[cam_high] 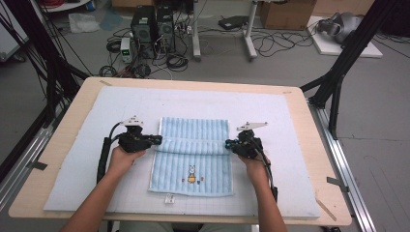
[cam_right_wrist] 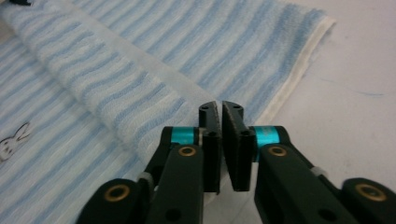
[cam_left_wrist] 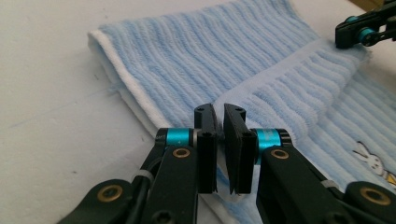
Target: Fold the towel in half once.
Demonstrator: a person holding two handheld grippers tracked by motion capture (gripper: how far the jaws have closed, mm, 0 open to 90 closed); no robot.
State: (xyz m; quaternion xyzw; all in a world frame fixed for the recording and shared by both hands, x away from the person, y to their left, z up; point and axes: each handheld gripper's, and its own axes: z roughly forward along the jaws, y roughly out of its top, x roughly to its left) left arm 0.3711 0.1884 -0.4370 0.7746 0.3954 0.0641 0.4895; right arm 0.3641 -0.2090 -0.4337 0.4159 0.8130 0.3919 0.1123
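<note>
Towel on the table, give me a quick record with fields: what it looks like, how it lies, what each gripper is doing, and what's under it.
item: light blue striped towel with a small rabbit picture
lie: flat, with a raised fold running across its middle
left gripper: jaws shut on the fold's left end
right gripper: jaws shut on the fold's right end
surface: pale mat on a wooden table

Left gripper [cam_high: 157,139], right gripper [cam_high: 229,143] — jaws closed.
</note>
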